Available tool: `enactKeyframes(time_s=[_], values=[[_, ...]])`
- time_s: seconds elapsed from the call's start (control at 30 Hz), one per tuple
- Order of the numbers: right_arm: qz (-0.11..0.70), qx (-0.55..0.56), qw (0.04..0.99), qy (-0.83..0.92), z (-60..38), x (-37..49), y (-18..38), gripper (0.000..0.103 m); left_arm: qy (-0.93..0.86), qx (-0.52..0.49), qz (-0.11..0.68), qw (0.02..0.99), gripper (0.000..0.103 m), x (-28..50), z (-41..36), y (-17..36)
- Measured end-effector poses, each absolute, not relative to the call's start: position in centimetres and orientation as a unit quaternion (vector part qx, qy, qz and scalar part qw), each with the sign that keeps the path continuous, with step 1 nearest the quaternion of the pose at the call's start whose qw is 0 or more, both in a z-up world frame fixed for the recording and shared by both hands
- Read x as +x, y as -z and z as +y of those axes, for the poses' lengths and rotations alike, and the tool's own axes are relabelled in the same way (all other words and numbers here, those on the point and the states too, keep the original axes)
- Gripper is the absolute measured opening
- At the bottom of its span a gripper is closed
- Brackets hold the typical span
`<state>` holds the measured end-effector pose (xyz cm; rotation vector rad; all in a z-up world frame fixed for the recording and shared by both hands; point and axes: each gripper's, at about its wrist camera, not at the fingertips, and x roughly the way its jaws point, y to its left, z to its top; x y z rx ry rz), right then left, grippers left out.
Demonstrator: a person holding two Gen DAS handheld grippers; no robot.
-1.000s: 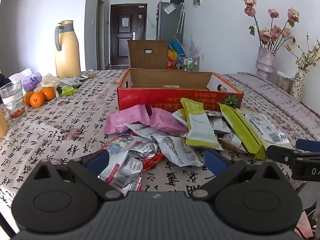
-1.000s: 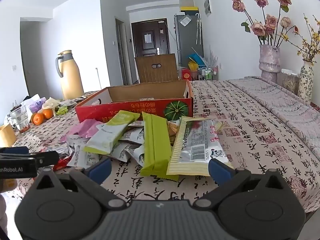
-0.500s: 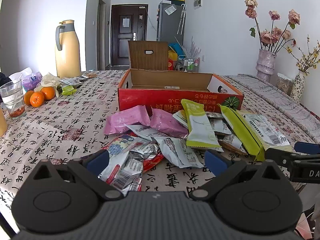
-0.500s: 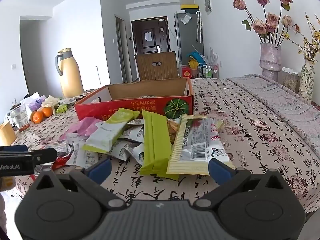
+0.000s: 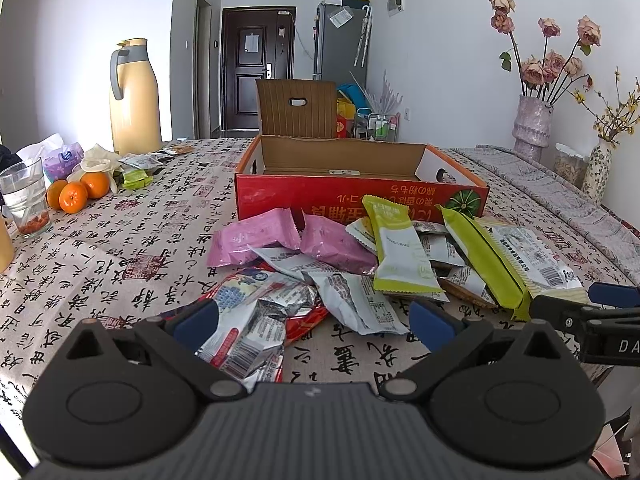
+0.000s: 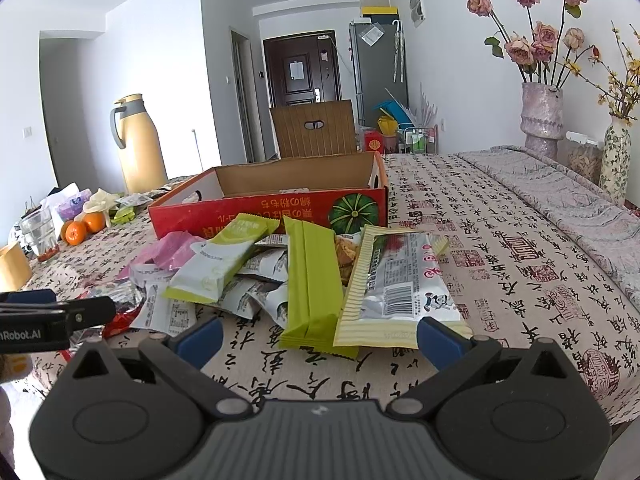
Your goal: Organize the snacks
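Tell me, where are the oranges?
In the left wrist view the oranges sit far left on the table, right beside the glass and in front of the yellow jug.

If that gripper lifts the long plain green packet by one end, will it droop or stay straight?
The long green packet probably stays fairly straight: it lies flat and keeps crisp folded edges. It looks light. Its glossy wrapper may slip, and it rests partly on neighbouring packets that could shift.
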<state>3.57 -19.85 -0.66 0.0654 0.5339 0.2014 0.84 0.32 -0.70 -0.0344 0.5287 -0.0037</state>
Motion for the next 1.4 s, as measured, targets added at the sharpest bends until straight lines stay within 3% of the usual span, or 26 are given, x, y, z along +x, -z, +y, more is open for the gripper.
enactKeyframes(time_s=[1.4], values=[[0.268,0.036,0.959,-0.088,-20.8,4.7,0.8,0.103,-0.002,-0.021,0.269,0.963,0.103,1.8,0.4,1.3]])
